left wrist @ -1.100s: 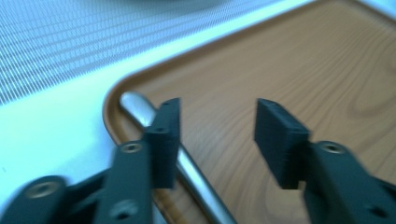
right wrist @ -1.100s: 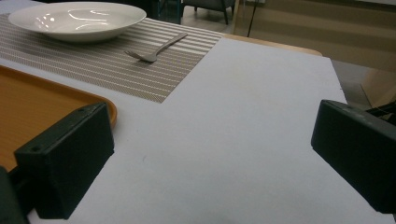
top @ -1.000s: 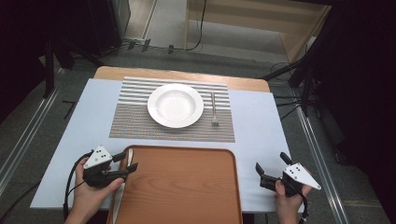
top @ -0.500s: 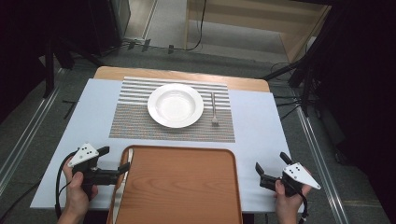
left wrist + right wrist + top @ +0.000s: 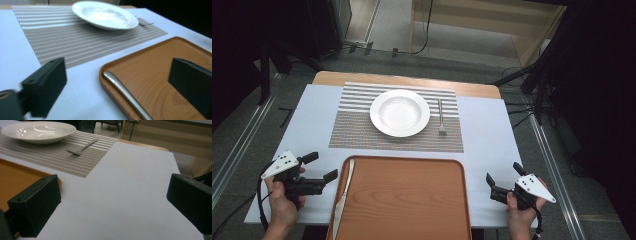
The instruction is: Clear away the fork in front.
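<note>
On the wooden tray (image 5: 412,200) lies a smooth steel knife (image 5: 343,197) — both grippers' fingers spread, empty.

A knife (image 5: 343,194) lies along the left edge of the wooden tray (image 5: 412,200); left gripper (image 5: 323,168) beside it, jaws apart.

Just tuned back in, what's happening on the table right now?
A person holds a hand-held gripper in each hand at the near edge of the table. The left hand-held gripper has just opened its jaws and now sits off the left side of the wooden tray, with nothing between them. A knife lies along the tray's left edge. The right hand-held gripper waits open beside the tray's right side. Farther back, a white plate and a fork rest on the striped placemat.
</note>
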